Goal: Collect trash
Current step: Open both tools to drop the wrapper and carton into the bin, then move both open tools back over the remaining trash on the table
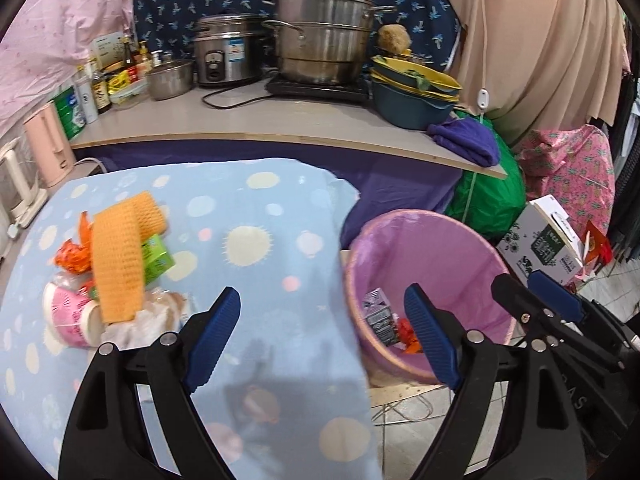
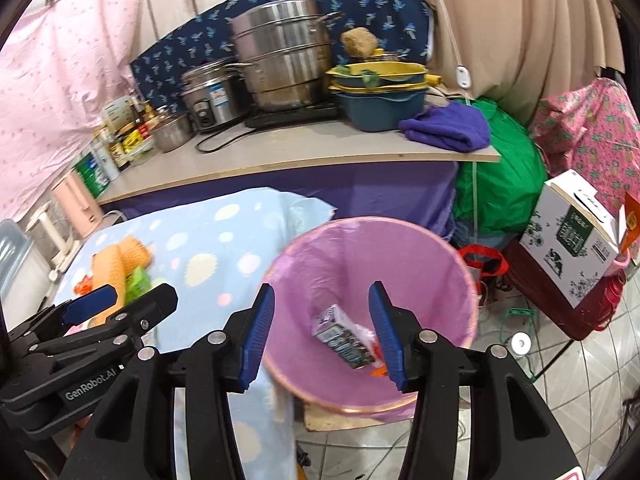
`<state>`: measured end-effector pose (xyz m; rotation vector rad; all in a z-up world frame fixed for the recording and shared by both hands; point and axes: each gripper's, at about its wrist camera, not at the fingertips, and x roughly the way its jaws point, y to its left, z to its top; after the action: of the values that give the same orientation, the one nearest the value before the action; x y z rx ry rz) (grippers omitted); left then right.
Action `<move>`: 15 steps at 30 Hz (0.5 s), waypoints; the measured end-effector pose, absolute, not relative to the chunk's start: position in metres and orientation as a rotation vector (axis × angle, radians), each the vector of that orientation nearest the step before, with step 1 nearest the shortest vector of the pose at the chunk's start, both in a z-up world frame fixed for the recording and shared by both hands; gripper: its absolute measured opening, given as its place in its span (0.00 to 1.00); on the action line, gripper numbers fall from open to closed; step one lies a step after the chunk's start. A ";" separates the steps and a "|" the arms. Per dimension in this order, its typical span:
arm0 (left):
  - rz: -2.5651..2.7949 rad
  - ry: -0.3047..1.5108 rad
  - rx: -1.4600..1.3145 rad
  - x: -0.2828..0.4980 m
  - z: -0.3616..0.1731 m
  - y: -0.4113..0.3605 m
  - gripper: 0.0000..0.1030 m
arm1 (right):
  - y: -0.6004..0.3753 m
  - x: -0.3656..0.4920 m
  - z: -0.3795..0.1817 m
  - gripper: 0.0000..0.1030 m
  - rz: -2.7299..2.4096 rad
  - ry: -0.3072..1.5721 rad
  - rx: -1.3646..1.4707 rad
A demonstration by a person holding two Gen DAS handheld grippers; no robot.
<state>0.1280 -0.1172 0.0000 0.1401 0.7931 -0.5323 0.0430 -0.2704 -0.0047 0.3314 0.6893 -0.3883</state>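
A pile of trash lies on the blue spotted tablecloth (image 1: 256,264) at the left: an orange wrapper (image 1: 74,256), a green packet (image 1: 158,258), a pink cup (image 1: 70,316) on its side and crumpled plastic (image 1: 152,314). An orange waffle cloth (image 1: 116,256) is draped over the pile. My left gripper (image 1: 326,336) is open and empty above the table's right edge. The pink-lined bin (image 2: 360,248) stands on the floor beside the table and holds a small carton (image 2: 344,336) and an orange wrapper (image 2: 378,370). My right gripper (image 2: 322,332) hangs open and empty over the bin.
Behind the table runs a counter (image 1: 280,120) with a steamer pot (image 1: 324,32), a rice cooker (image 1: 224,52), stacked basins (image 1: 412,92), bottles and a purple towel (image 1: 468,140). A green bag (image 2: 500,188) and a white box (image 2: 572,236) sit right of the bin.
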 end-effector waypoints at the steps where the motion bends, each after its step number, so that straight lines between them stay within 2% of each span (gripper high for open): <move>1: -0.517 0.798 0.140 0.129 -0.001 -0.111 0.78 | -0.266 0.045 -0.004 0.48 -0.379 0.691 0.326; 15: -0.255 0.895 -0.021 0.157 -0.031 0.031 0.78 | -0.177 0.083 -0.018 0.48 -0.215 0.761 0.238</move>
<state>0.1566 0.0311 -0.0308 -0.0213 0.8946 -0.2550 0.0830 -0.1767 -0.0177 0.2383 0.7610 -0.2146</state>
